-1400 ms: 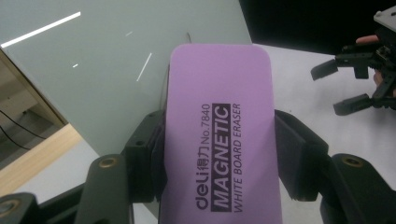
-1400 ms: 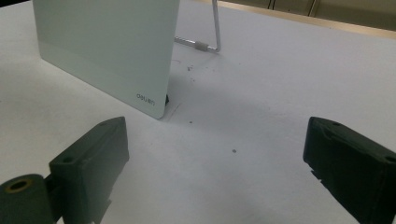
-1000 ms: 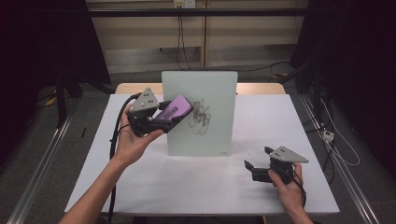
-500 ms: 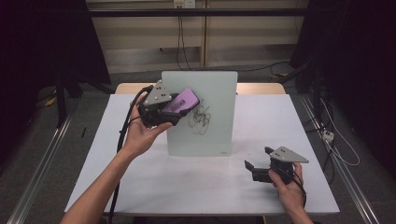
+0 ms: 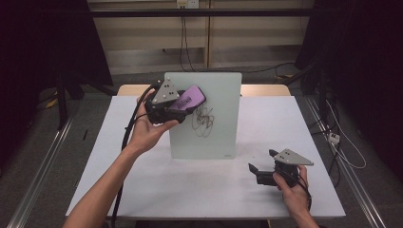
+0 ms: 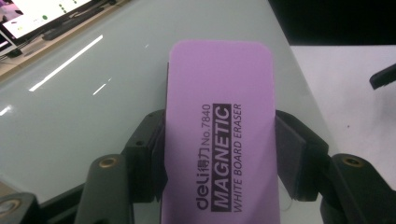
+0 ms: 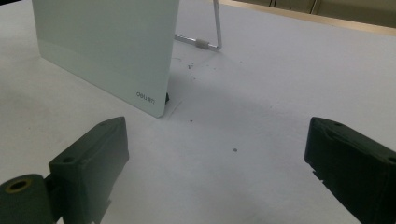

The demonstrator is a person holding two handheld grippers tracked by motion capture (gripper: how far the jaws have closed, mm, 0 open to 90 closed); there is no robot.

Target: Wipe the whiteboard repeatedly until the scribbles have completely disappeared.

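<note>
Left hand-held gripper [image 5: 183, 105] pinching purple eraser [image 5: 190, 99] against upper left part of upright whiteboard [image 5: 214, 128], just beside black scribble [image 5: 203, 118]; right hand-held gripper [image 5: 261, 166] spread wide, resting low on white tabletop [image 5: 190, 185], well apart from whiteboard.

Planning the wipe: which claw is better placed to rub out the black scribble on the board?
Left. The left claw grips the purple rectangular eraser beside the black scribble; the right claw waits open, low on the table.
</note>
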